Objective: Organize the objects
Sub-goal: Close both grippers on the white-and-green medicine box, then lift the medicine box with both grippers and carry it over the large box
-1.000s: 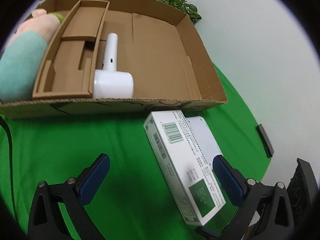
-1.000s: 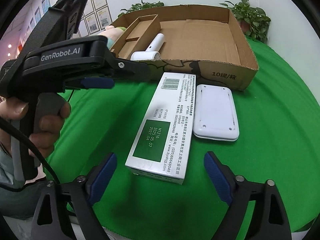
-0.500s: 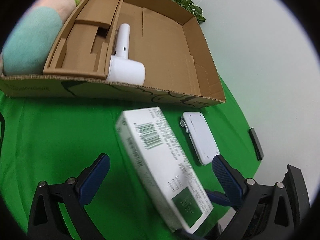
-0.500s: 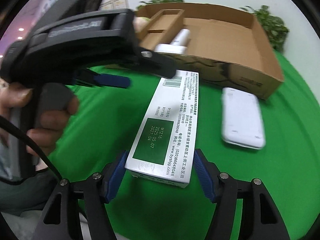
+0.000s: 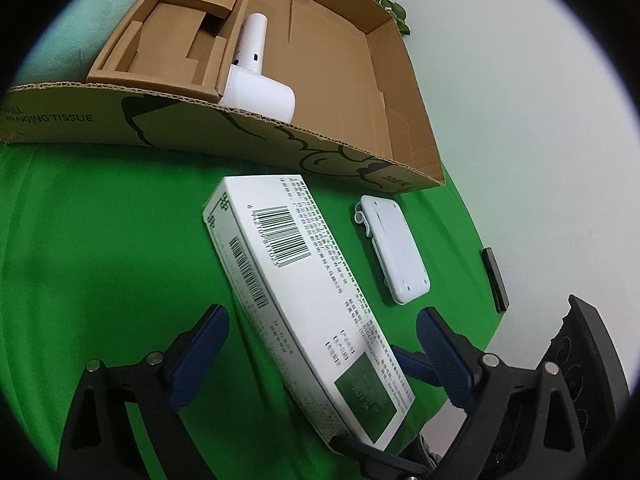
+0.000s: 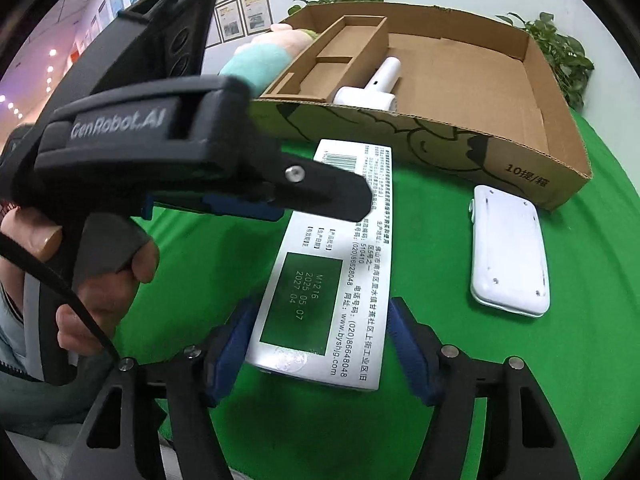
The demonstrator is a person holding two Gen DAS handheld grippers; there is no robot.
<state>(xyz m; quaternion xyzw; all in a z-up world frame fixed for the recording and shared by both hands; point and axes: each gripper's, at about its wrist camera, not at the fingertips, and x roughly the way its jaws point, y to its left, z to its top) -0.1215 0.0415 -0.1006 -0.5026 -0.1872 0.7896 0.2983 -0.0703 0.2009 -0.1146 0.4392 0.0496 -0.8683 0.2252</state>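
- Right claw [image 6: 320, 344]: blue pads closed in on the near end of the long white carton [image 6: 332, 272], one each side; the right pad looks a hair off the edge, so contact there is hard to confirm.
- Carton's far end reaches the front wall of the cardboard tray [image 6: 460, 136]. Whether it's lifted off the green bench [image 6: 520, 380] – can't tell.
- Left claw [image 5: 322, 354]: spread wide, gripping nothing, over the carton (its near end is partly hidden behind claw hardware).
- White flat device [image 6: 508, 256] lies face-down beside the carton, apart from it.
- Inside the tray: white hair dryer [image 6: 370, 88] against a cardboard insert [image 6: 336, 60].
- Plush toy [image 6: 260, 60] mostly hidden behind the left claw body.
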